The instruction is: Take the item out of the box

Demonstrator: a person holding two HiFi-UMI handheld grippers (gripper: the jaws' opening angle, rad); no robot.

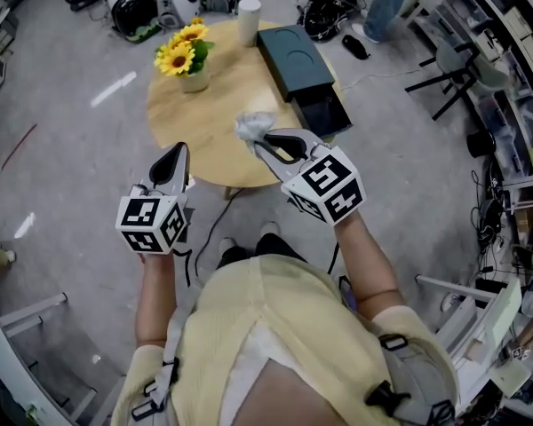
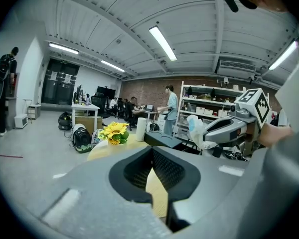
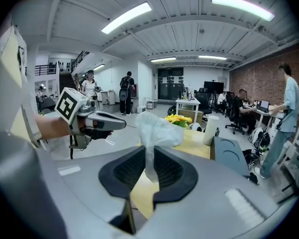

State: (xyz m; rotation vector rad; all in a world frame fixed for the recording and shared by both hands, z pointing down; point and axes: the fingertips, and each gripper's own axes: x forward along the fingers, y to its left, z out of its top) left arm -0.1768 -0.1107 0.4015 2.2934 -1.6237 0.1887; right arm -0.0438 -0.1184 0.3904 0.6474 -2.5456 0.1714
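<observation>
Right gripper [image 1: 259, 140] is clamped on a crumpled clear plastic bag [image 1: 251, 126], held above the round desk [image 1: 215, 122] near its 5 o'clock edge, clear of the dark box [image 1: 295, 60] at 2 o'clock. Left gripper [image 1: 178, 152] has jaws together, holding nothing, off the desk at 7 o'clock. Sunflower pot [image 1: 186, 59] stands at 10 o'clock.

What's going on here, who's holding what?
A person works two handheld grippers at a round wooden table. The right gripper is shut on a crumpled clear plastic bag, held over the table's near side, clear of the dark rectangular box. The left gripper is shut and empty, near the table's edge. A pot of yellow sunflowers stands on the table.
</observation>
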